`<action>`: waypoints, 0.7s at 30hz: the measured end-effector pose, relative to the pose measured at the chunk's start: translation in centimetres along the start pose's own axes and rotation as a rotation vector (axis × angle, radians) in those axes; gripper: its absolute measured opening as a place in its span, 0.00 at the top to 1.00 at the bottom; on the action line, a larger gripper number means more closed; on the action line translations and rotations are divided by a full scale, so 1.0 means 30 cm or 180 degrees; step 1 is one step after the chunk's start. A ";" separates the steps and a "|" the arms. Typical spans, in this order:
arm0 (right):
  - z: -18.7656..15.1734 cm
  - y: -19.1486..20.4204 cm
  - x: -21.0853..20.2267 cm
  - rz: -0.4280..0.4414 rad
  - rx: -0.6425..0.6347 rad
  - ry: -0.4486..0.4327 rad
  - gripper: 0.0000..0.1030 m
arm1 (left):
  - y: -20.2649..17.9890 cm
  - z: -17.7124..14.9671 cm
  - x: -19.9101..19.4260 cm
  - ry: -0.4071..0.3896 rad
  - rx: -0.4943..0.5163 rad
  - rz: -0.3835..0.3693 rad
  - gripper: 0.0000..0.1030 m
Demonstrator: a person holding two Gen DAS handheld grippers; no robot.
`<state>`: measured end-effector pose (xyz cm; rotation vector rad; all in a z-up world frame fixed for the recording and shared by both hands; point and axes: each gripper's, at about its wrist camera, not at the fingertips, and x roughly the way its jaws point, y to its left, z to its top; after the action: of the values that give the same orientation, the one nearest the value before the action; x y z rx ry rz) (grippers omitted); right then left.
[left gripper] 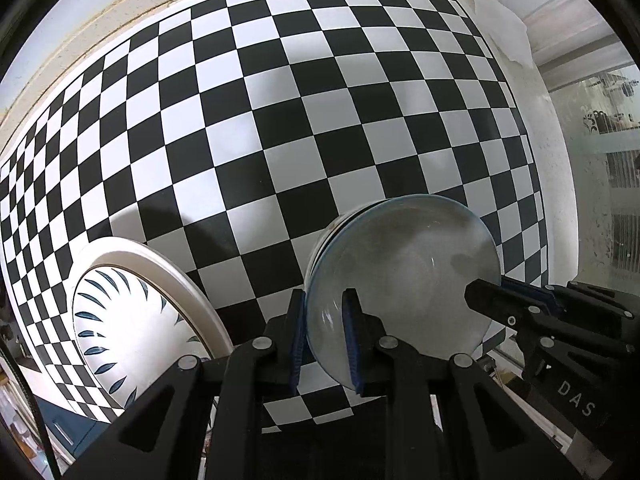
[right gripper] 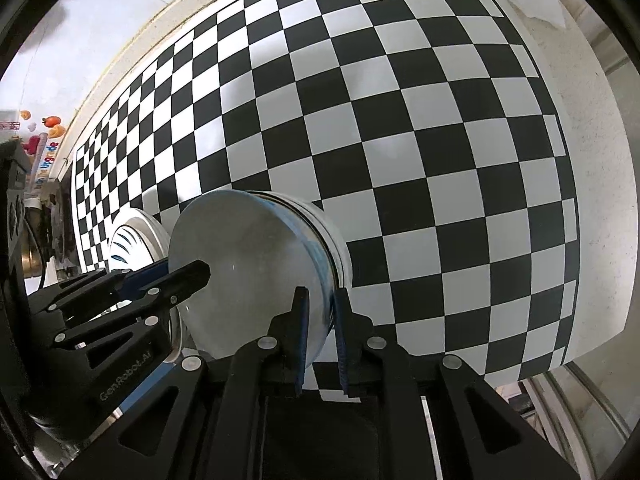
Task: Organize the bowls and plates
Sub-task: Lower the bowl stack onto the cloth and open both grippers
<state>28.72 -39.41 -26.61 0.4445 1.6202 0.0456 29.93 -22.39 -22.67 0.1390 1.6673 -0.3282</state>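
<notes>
Overhead, both grippers clamp one bowl's [left gripper: 404, 280] rim from opposite sides: left gripper [left gripper: 324, 340] near edge, right gripper [right gripper: 320, 336] far edge. Plate [left gripper: 132, 320] lies just left; checkered mat [left gripper: 320, 120] beyond is open w/ room

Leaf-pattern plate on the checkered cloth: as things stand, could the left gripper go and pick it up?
Probably not yet. The left gripper is shut on the rim of the bowl, which the right gripper clamps on the opposite rim. The leaf-pattern plate lies close by, uncovered, so the path looks free once the bowl is released.
</notes>
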 end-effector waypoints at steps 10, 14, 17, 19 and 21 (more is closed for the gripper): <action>-0.044 0.012 -0.056 -0.0041 -0.0067 -0.0167 0.85 | 0.008 -0.072 -0.097 -0.0296 0.0054 0.0039 0.84; -0.113 0.044 -0.118 -0.0125 -0.0160 -0.0409 0.85 | 0.020 -0.148 -0.188 -0.0626 0.0081 0.0142 0.84; -0.188 0.075 -0.176 -0.0169 -0.0215 -0.0605 0.85 | 0.029 -0.210 -0.260 -0.0882 0.0088 0.0207 0.82; -0.232 0.094 -0.214 -0.0192 -0.0233 -0.0712 0.77 | 0.037 -0.251 -0.307 -0.1077 0.0105 0.0272 0.77; -0.290 0.117 -0.262 -0.0195 -0.0251 -0.0866 0.63 | 0.041 -0.293 -0.351 -0.1222 0.0124 0.0262 0.72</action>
<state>21.48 -36.57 -17.16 0.3248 1.3585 0.0023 23.24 -17.59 -11.62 0.1622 1.2726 -0.3037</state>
